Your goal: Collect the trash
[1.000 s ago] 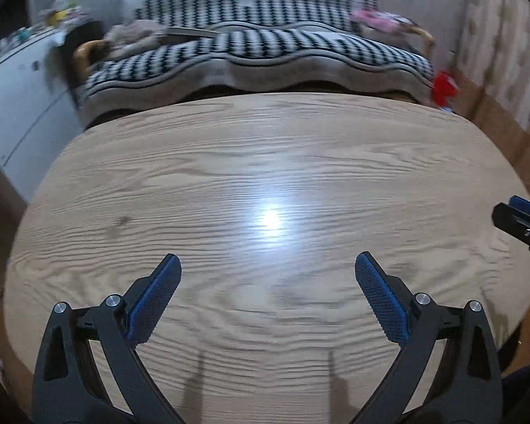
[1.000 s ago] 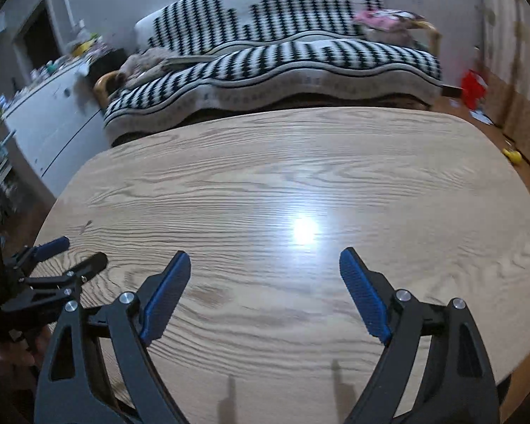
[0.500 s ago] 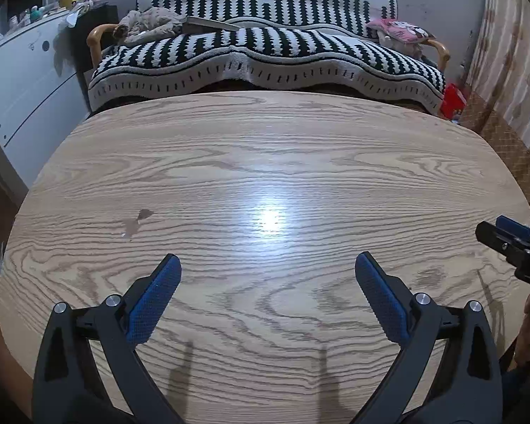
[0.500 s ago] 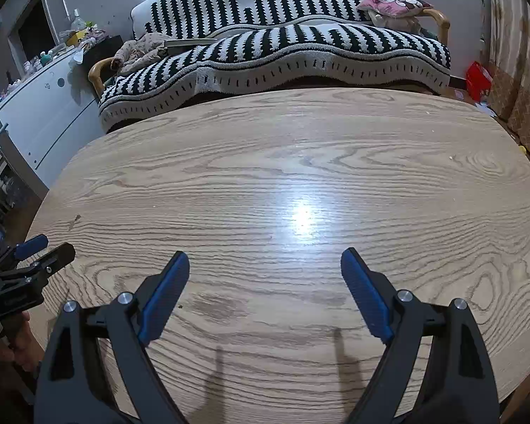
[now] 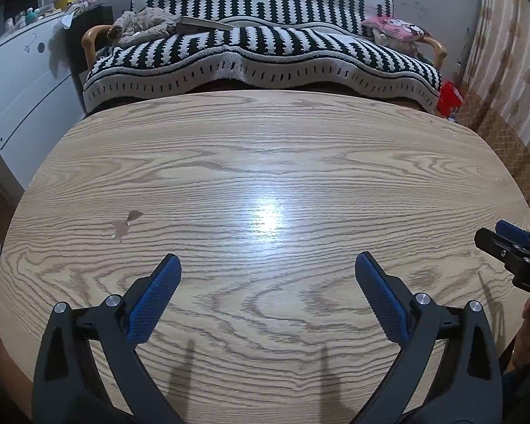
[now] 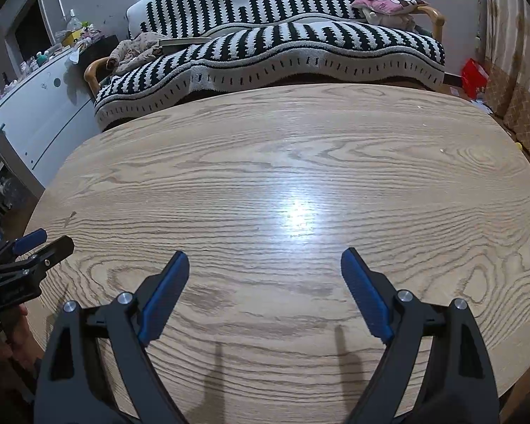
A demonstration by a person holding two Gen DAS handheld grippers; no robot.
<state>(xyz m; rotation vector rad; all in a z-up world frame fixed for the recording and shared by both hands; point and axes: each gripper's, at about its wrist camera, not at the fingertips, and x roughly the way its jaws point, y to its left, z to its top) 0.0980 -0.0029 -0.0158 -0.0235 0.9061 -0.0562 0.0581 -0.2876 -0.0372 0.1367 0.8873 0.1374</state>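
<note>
I see a bare oval wooden table point(image 5: 265, 148) in both views, also in the right wrist view point(image 6: 300, 141). No trash shows on it, only a small dark stain point(image 5: 125, 224). My left gripper point(image 5: 266, 272) is open and empty above the near part of the table. My right gripper point(image 6: 265, 268) is open and empty too. The right gripper's tip shows at the right edge of the left wrist view point(image 5: 512, 243). The left gripper's tip shows at the left edge of the right wrist view point(image 6: 35, 247).
A sofa with a black-and-white striped cover point(image 5: 265, 49) stands behind the table. A white cabinet point(image 5: 21, 81) is at the left. A red box point(image 5: 448, 97) sits on the floor at the right, by a curtain point(image 5: 512, 53). A pink cushion point(image 6: 385, 1) lies on the sofa.
Both grippers have pulled back and tilted up a little, so more of the table and sofa shows. Both stay open and empty.
</note>
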